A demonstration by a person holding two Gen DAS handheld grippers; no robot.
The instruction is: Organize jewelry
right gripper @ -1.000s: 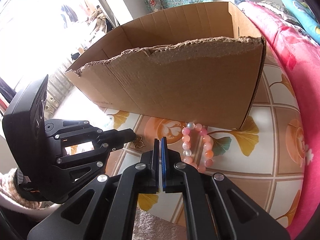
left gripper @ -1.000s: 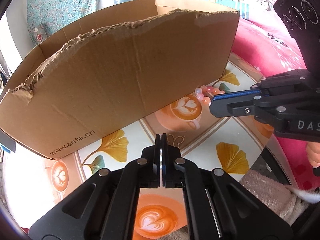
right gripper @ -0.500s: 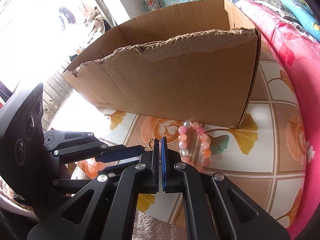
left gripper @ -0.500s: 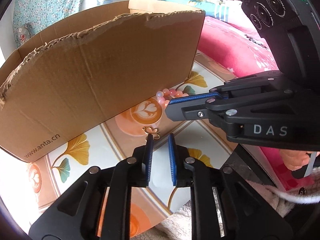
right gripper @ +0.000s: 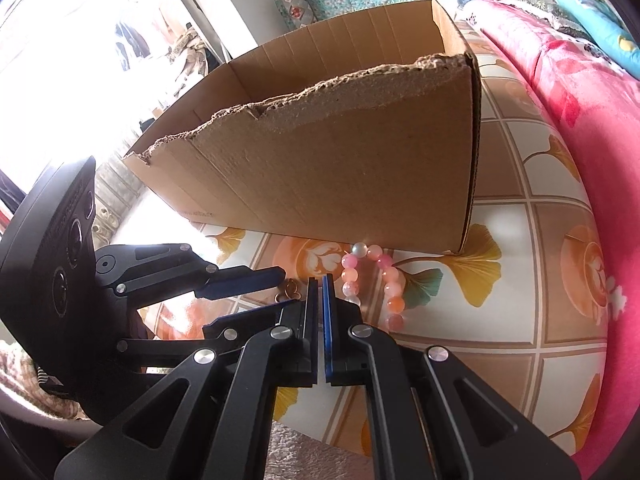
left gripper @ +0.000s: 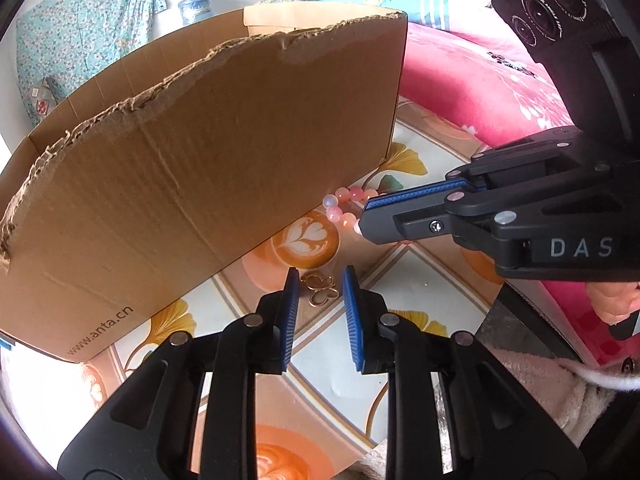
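Opening at this moment, the left tool (left gripper: 318, 292) points steeply down at the table (left gripper: 420, 280), its blue-padded fingers (left gripper: 290, 308) standing apart on either side of a small gold butterfly-shaped charm (left gripper: 320, 290). That charm lies flat on the patterned table cover between the tips — the pads do not press on it. From the right wrist view the same charm (right gripper: 289, 290) shows only in part, just past the left tool (right gripper: 276, 292).

The right tool (right gripper: 321, 284) has its fingers together with nothing between them; in the left wrist view it reaches in from the right, its tip (left gripper: 364, 222) over the near side of a pink and orange bead bracelet (left gripper: 340, 208). The bracelet (right gripper: 372, 280) lies in a loop on the table just to the right of the closed tips, its far beads close against the foot of a cardboard box (right gripper: 340, 172). Whether the right tool touches the beads cannot be told.

The box (left gripper: 208, 172) has a ragged, torn upper edge, stands open-topped on the table — and carries a printed web address near its lower left corner. Beyond the table's right edge lies a pink flowered blanket (right gripper: 592, 128). A hand (left gripper: 616, 300) grips the right tool's handle at the right margin.
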